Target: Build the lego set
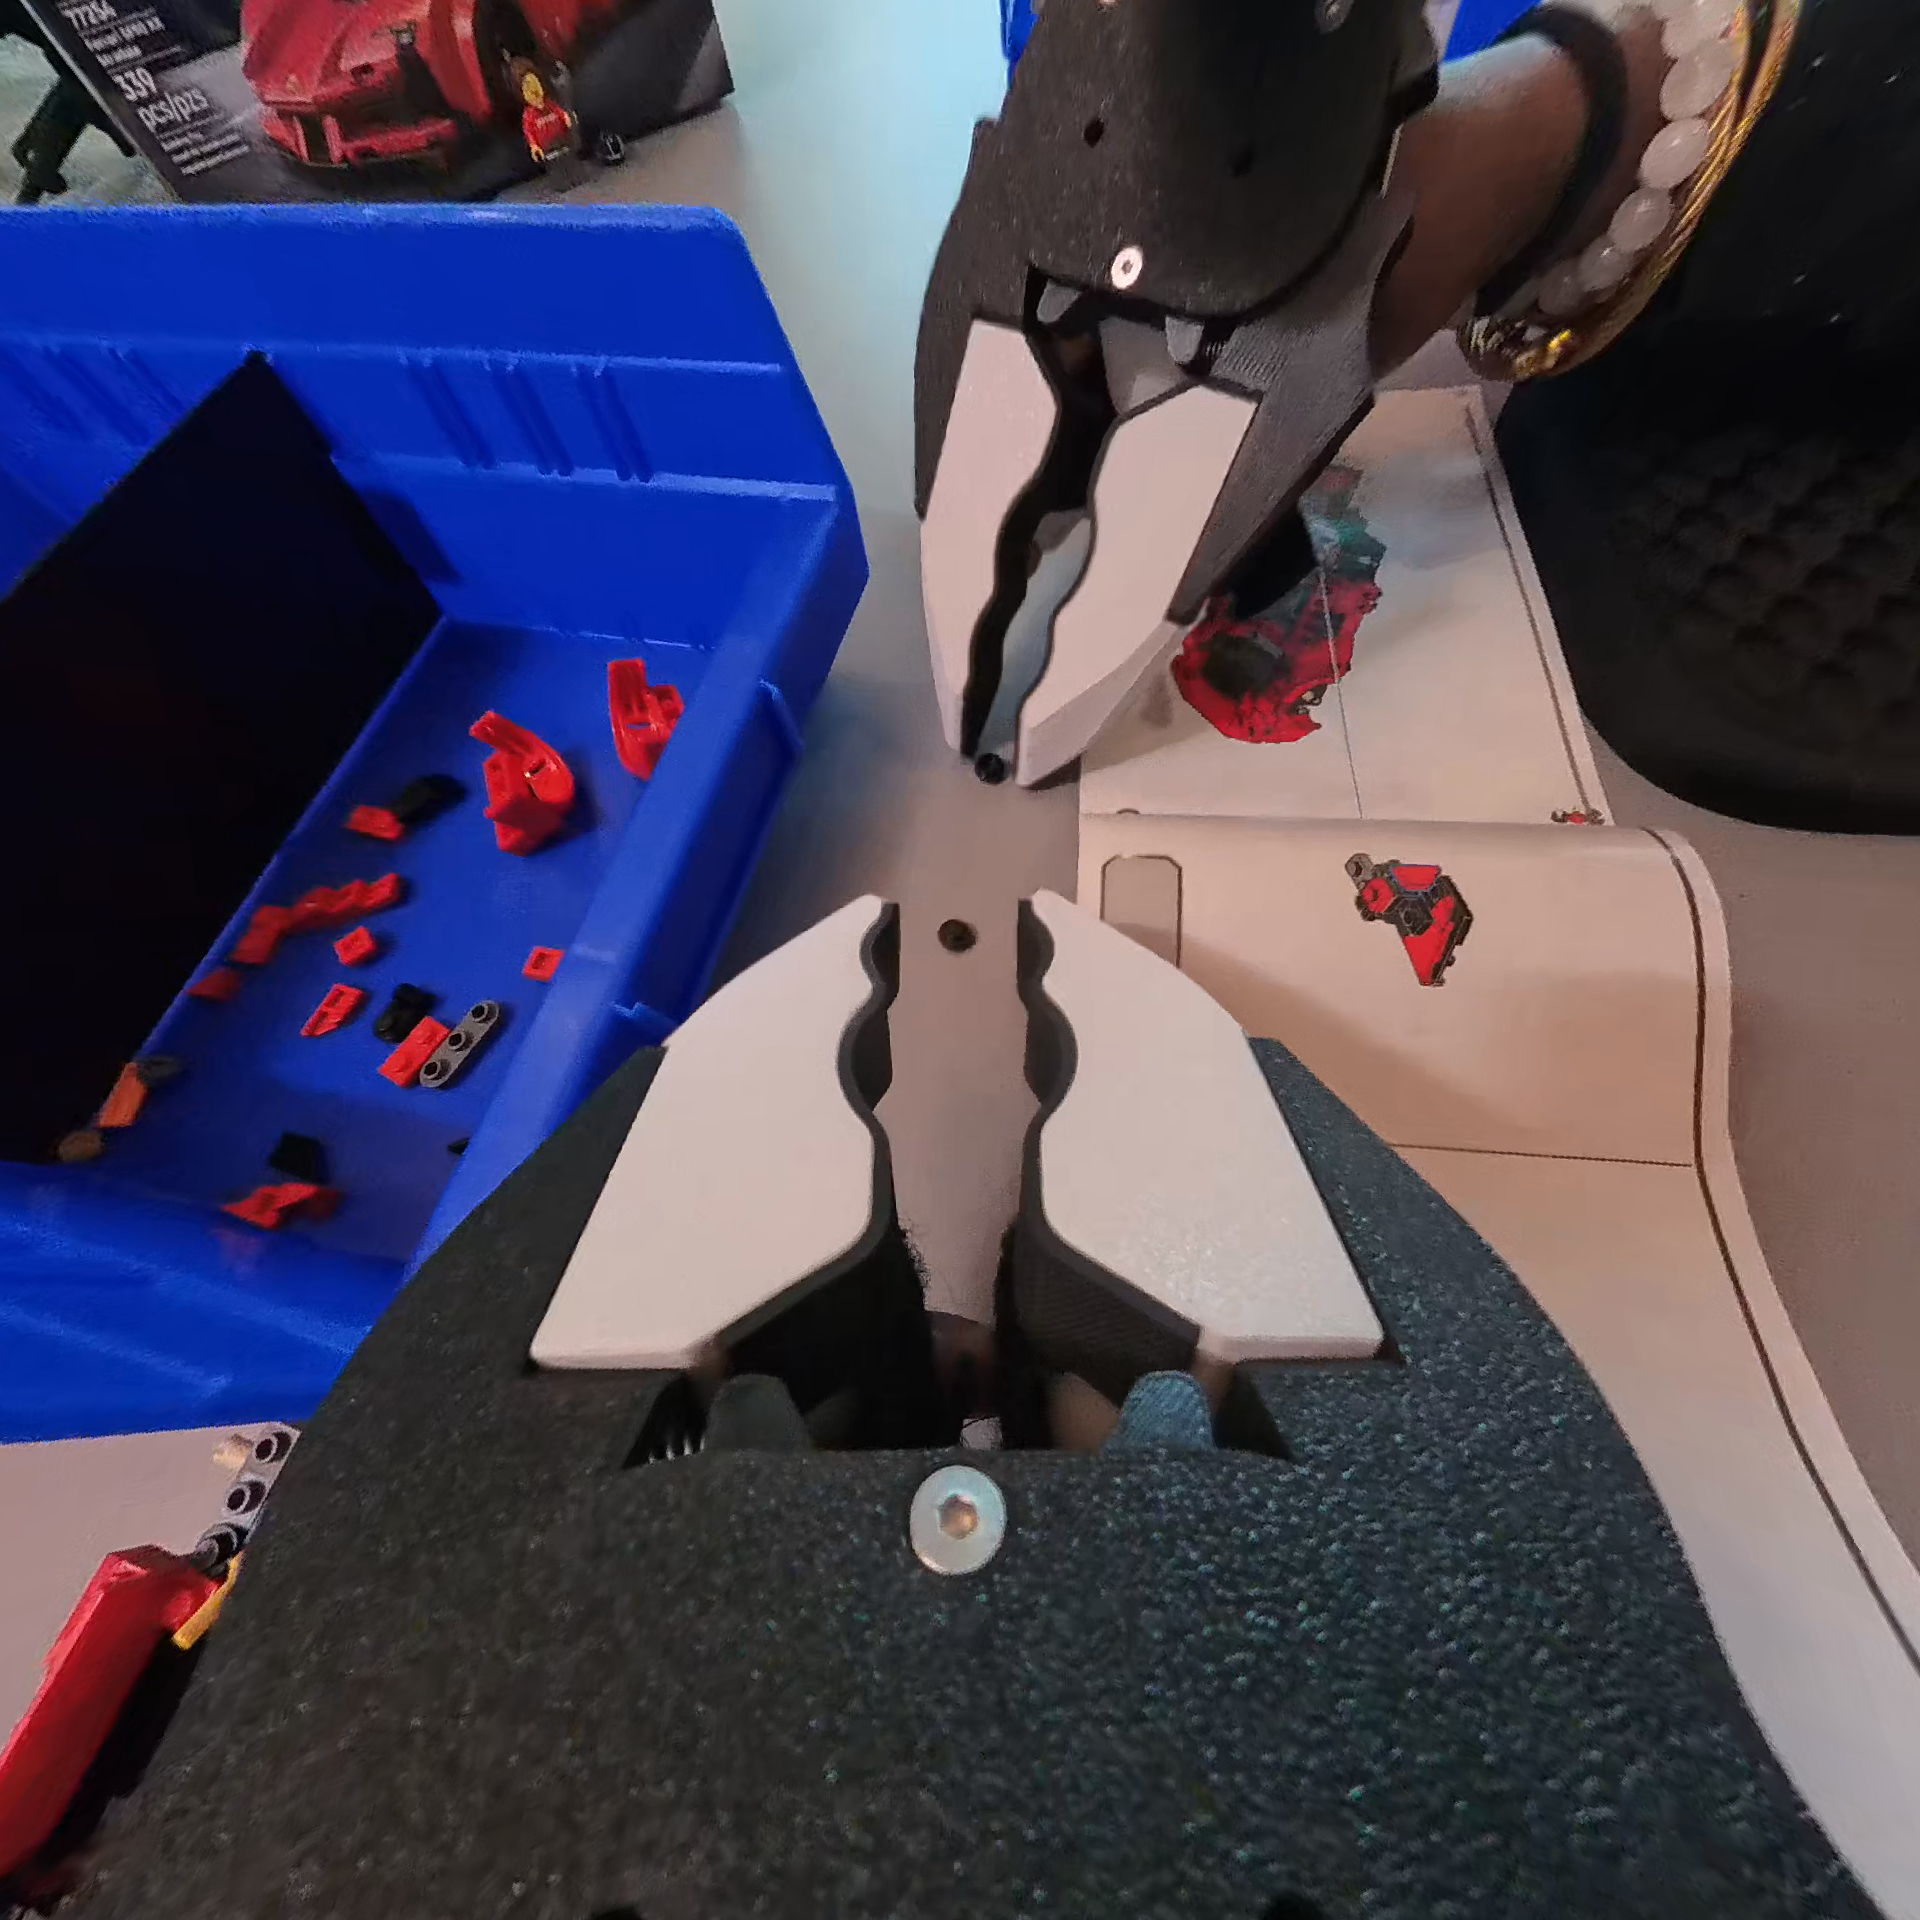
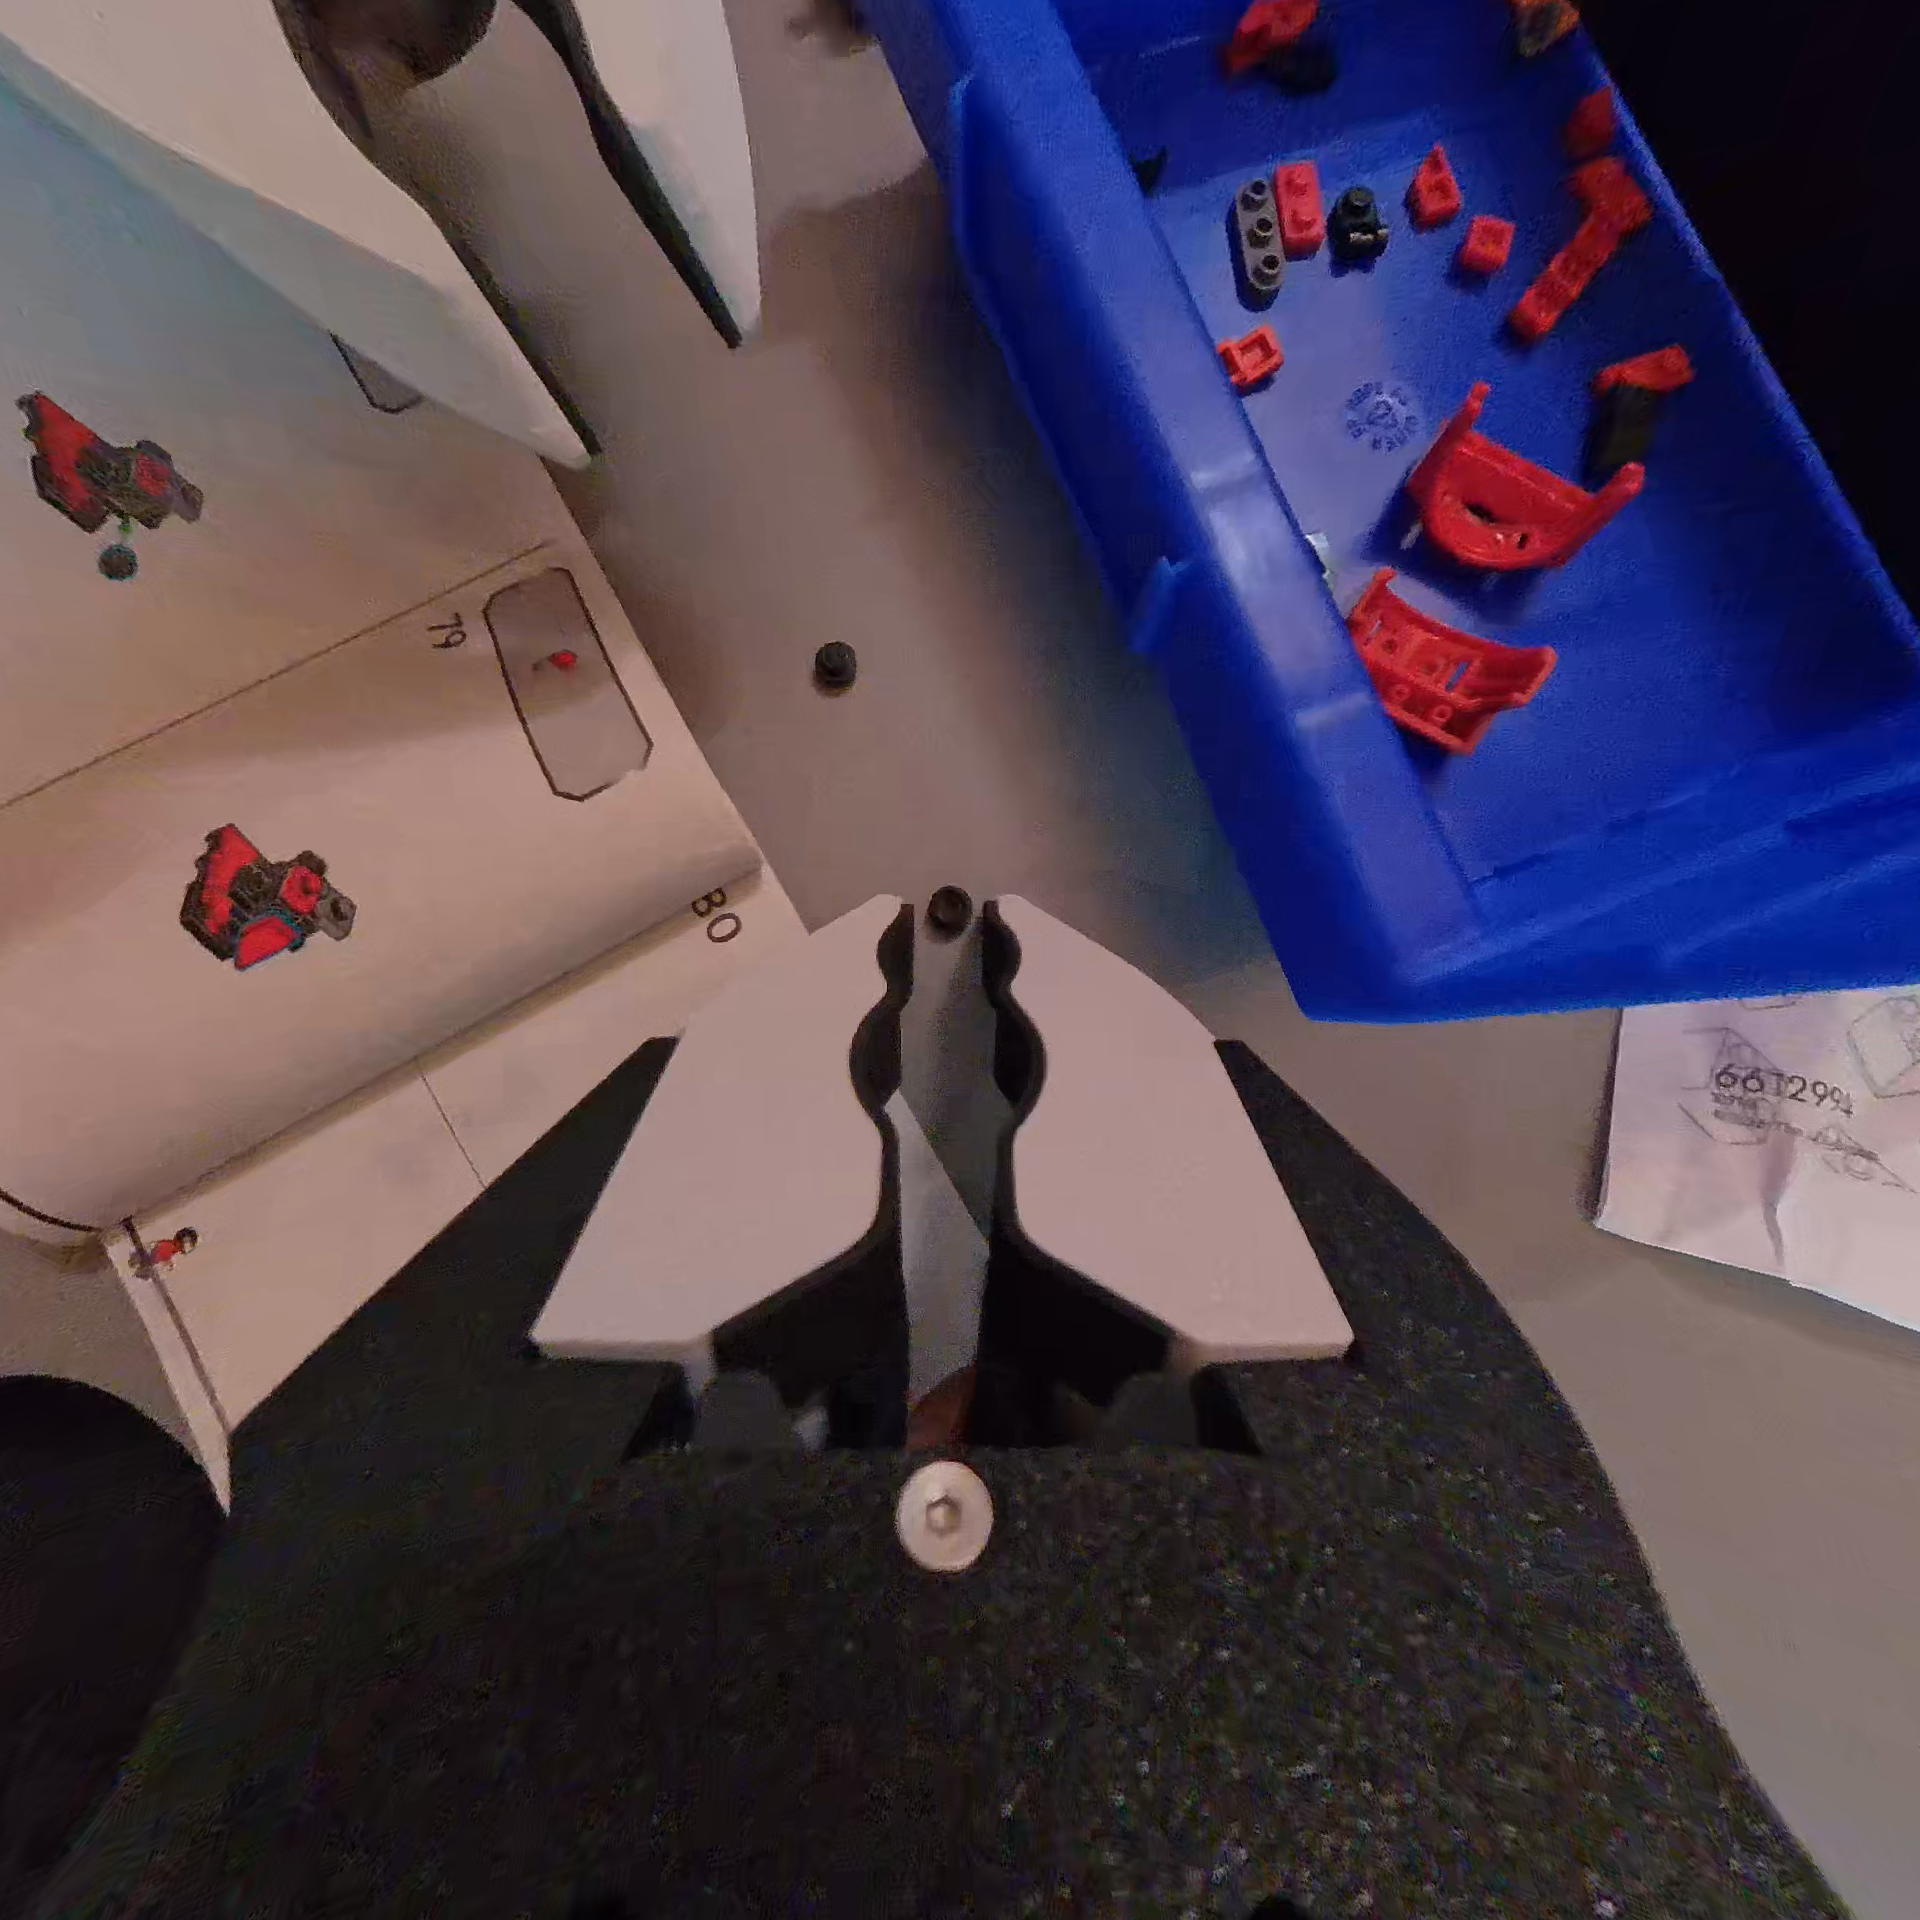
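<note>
Tongs: your right tongs (image 2: 948,910) pinch one small black round stud (image 2: 948,908); left tongs (image 1: 956,914) spread around another (image 1: 954,933) at frame centre, ready to grip it.

grey table (image 1: 852,104) | blue bin (image 1: 582,343) | open manual (image 1: 1403,997) | black stud (image 1: 954,934)
</note>
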The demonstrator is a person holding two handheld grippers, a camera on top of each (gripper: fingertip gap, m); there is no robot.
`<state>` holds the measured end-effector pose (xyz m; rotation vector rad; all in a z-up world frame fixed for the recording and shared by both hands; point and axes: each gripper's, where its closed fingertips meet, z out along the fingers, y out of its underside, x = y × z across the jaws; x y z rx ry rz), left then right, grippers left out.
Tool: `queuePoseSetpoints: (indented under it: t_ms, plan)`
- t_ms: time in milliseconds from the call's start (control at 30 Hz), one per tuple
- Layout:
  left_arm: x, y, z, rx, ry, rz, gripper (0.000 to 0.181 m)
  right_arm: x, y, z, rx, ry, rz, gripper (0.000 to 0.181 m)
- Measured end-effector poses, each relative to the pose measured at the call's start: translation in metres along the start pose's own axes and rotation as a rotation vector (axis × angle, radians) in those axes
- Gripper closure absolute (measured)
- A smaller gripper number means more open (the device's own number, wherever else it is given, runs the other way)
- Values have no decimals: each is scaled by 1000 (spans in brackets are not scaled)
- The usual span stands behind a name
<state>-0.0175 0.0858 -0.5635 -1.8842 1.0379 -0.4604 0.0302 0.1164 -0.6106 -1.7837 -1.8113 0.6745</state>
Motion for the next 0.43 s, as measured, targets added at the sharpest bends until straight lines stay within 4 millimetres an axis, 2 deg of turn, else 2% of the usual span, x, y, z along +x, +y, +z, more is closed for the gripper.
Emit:
queuePoseSetpoints:
  t_ms: [200,267,333,433]
  plan:
    - [-4,14,3,-66,-9,-15,159,1,-1,-1,49,-7,-9,174]
    - [-2,13,5,-57,-5,-6,156,-4,-13,-6,147,-97,74,174]
    - [-3,0,5,17,-37,61,152,-17,-40,-21,327,-269,236,174]
    - [-2,-42,-8,254,-184,284,154,-26,-77,-47,571,-526,510,174]
